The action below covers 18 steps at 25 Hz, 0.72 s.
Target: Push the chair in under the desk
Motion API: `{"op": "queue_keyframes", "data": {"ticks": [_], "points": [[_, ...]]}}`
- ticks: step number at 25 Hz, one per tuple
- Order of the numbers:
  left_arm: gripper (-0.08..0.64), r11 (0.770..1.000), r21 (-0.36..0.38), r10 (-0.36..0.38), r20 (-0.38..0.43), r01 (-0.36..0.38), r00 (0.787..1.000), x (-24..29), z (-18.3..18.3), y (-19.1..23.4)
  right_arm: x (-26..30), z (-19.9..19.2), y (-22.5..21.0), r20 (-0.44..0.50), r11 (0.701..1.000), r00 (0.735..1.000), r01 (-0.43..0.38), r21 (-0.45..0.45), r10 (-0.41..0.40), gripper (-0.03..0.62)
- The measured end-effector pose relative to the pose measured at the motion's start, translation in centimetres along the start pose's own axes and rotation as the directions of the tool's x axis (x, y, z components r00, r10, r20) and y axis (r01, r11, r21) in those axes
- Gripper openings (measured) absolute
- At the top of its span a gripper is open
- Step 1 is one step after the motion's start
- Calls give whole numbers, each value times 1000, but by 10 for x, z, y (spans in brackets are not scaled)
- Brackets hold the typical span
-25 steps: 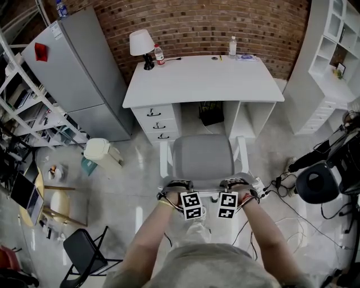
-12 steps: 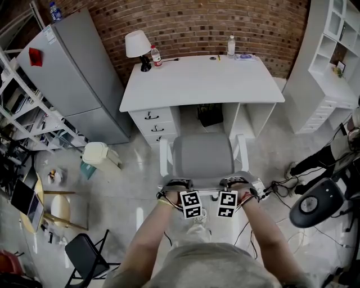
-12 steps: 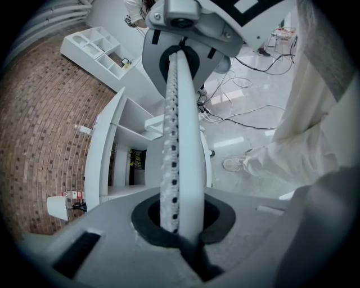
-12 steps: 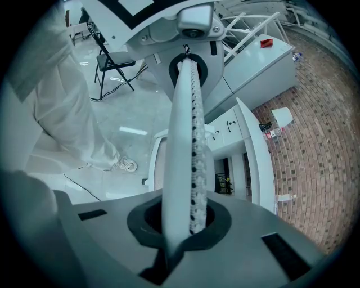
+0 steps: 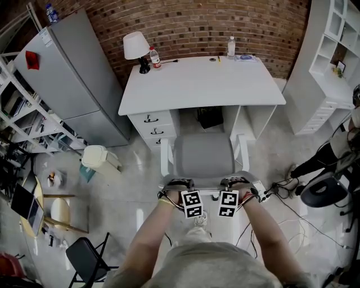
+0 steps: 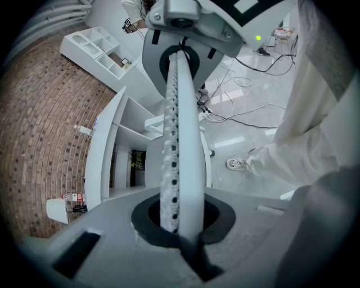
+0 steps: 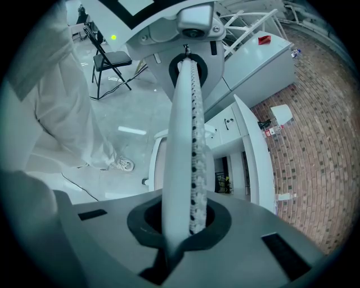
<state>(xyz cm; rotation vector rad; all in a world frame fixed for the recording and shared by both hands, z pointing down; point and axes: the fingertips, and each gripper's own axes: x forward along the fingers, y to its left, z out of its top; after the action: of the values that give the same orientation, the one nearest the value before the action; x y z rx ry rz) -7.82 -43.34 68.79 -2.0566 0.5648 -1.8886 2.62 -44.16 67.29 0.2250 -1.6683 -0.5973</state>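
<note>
Head view, contents counted.

- One white table, set against the brick wall. Its left side holds a block of three drawers; the kneehole lies to their right.
- One chair, grey seat, two white armrests. It faces the kneehole, lined up between the drawer block and the right side panel. Its front edge is at the mouth of the opening and most of the seat is out from under the table top.
- On the table: one lamp at the far left corner, one red-label bottle just beside it, and one clear bottle at the far edge, well apart from both.
- One grey fridge left of the table, with one bottle on top.
- One pale bin on the floor near the drawers.
- One black folding chair, lower left.
- One white shelf unit at right.
- Cables loose on the floor at right.
- Two hands, the left hand and the right hand, at the top rail of the chair's back. Two marker cubes sit side by side between them.

Left gripper view: one left claw, jaws pressed together along their length, nothing between them. The table and chair seat show behind it.

Right gripper view: one right claw, jaws likewise closed on nothing.
</note>
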Motion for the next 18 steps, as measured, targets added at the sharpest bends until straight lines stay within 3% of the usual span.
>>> {"op": "queue_keyframes", "data": {"ticks": [18], "points": [[14, 1000, 19, 2, 12, -3, 1000, 18, -2, 41, 18, -6, -37, -14, 1000, 1000, 2, 15, -1, 11]]}}
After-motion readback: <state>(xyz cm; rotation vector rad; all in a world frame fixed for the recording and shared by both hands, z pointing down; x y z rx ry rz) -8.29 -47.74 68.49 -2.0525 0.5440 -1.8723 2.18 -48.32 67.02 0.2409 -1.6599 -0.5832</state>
